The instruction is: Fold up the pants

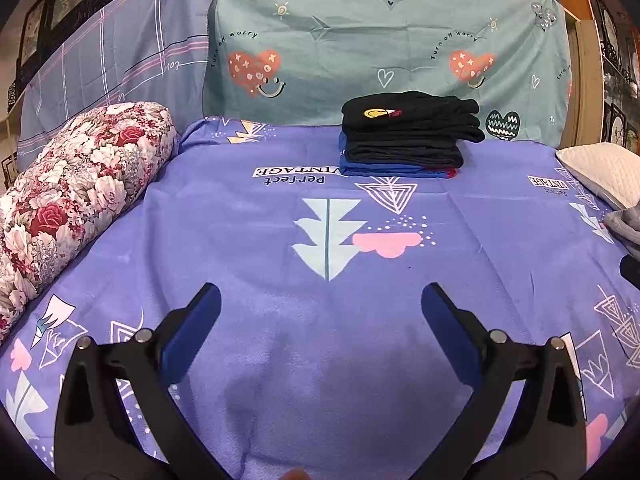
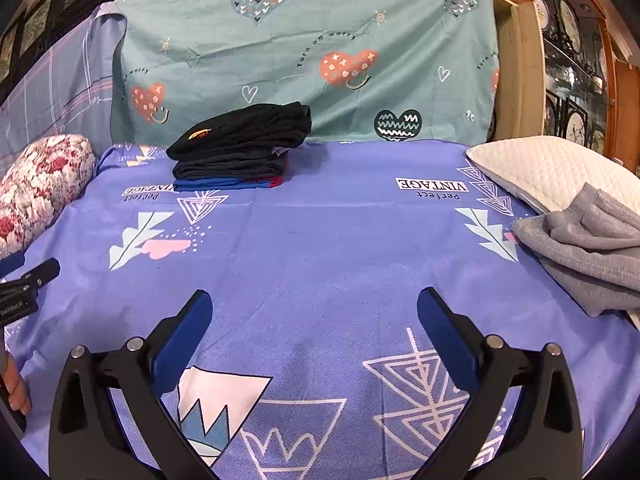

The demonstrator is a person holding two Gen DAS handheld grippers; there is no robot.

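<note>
A stack of folded pants (image 1: 410, 134), black on top and blue at the bottom, sits at the back of the purple bed sheet (image 1: 256, 240); it also shows in the right wrist view (image 2: 240, 148). A crumpled grey pair of pants (image 2: 588, 248) lies at the right edge, partly on a white pillow. My left gripper (image 1: 320, 300) is open and empty above bare sheet. My right gripper (image 2: 314, 304) is open and empty too, left of the grey pants. The left gripper's tip (image 2: 36, 276) shows at the left edge of the right wrist view.
A floral rolled quilt (image 1: 68, 200) lies along the left side. A white quilted pillow (image 2: 552, 168) lies at the right. A teal heart-print sheet (image 1: 380, 40) hangs behind the bed. A wooden cabinet (image 2: 576, 60) stands at the far right.
</note>
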